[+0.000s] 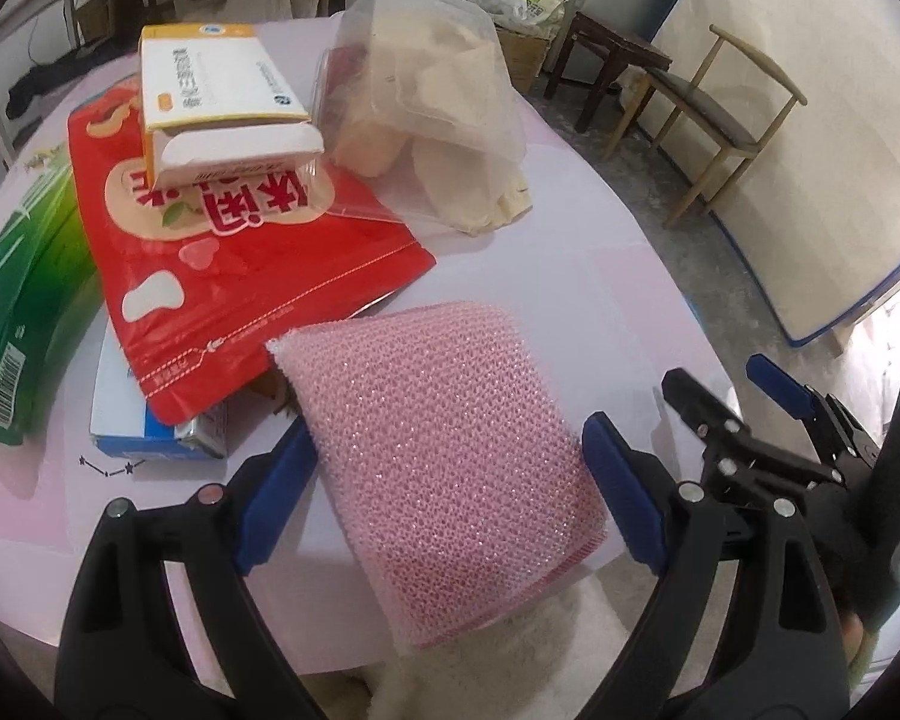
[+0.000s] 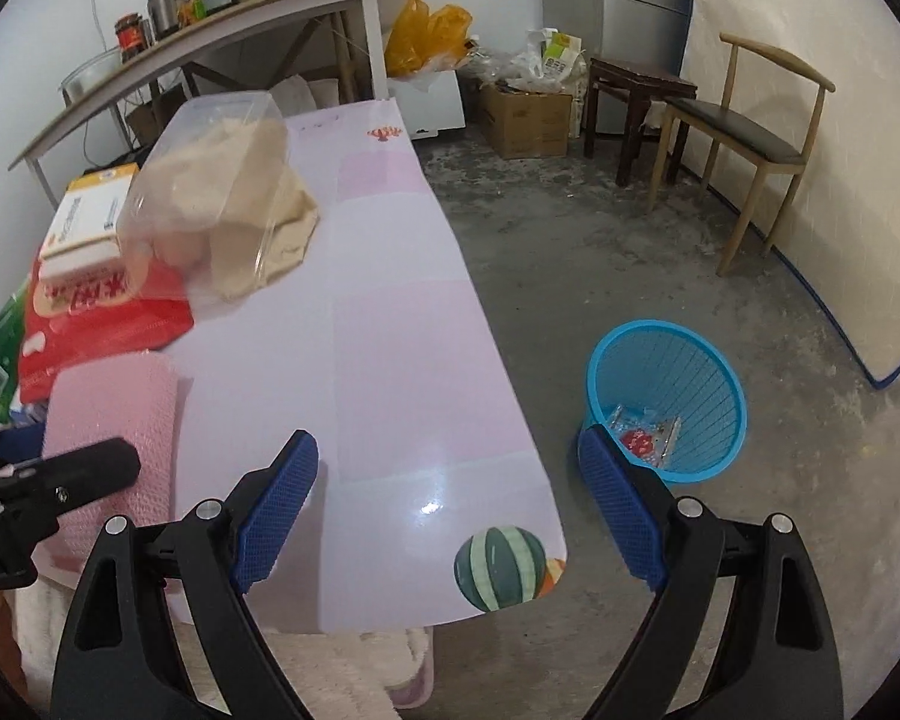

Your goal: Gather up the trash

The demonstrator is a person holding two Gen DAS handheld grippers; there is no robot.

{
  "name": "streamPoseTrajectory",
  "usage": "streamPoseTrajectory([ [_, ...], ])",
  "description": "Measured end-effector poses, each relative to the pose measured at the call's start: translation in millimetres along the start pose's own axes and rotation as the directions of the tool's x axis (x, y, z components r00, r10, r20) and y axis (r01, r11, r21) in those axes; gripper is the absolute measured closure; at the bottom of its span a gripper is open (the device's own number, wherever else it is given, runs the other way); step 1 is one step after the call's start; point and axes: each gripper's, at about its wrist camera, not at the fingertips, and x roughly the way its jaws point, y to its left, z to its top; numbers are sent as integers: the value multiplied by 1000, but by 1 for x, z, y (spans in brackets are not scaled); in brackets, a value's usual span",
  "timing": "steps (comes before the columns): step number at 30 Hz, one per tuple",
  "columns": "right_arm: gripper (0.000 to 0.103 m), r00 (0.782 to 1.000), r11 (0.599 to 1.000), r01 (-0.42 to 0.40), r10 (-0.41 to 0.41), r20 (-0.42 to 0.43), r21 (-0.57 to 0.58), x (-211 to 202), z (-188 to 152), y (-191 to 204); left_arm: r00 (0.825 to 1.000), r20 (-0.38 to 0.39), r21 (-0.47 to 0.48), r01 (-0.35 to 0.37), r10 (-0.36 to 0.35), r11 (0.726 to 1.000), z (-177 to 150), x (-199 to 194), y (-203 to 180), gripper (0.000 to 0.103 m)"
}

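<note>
My left gripper (image 1: 450,480) is shut on a pink mesh scouring sponge (image 1: 432,408), its blue pads pressing both sides, at the near edge of the pink table (image 2: 390,312). Trash is piled on the table's left: a red snack bag (image 1: 240,276), a green bag (image 1: 24,300), a yellow-and-white box (image 1: 216,90), a blue-white carton (image 1: 150,432) under the red bag, and a clear plastic container (image 1: 432,72) over beige paper. My right gripper (image 2: 450,504) is open and holds nothing above the table's near right corner; in the left wrist view the right gripper (image 1: 726,381) sits beside the sponge. A blue bin (image 2: 666,402) on the floor holds wrappers.
A wooden chair (image 2: 750,138) and a dark stool (image 2: 636,96) stand by the far wall. A cardboard box (image 2: 528,114) and bags lie in the corner. A side table (image 2: 210,42) with pots stands behind the pink table. A white fluffy cloth (image 2: 354,666) hangs below the near edge.
</note>
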Motion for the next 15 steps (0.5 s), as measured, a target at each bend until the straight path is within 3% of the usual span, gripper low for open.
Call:
streamPoseTrajectory([
  [9, 16, 1000, 1000, -19, 19, 4, 10, 3, -1, -1, 999, -14, 45, -37, 38, 998, -2, 10, -8, 17],
  [15, 16, 1000, 1000, -22, 22, 3, 11, 2, -1, -2, 999, -18, 61, 30, -29, 998, -12, -5, 5, 23],
])
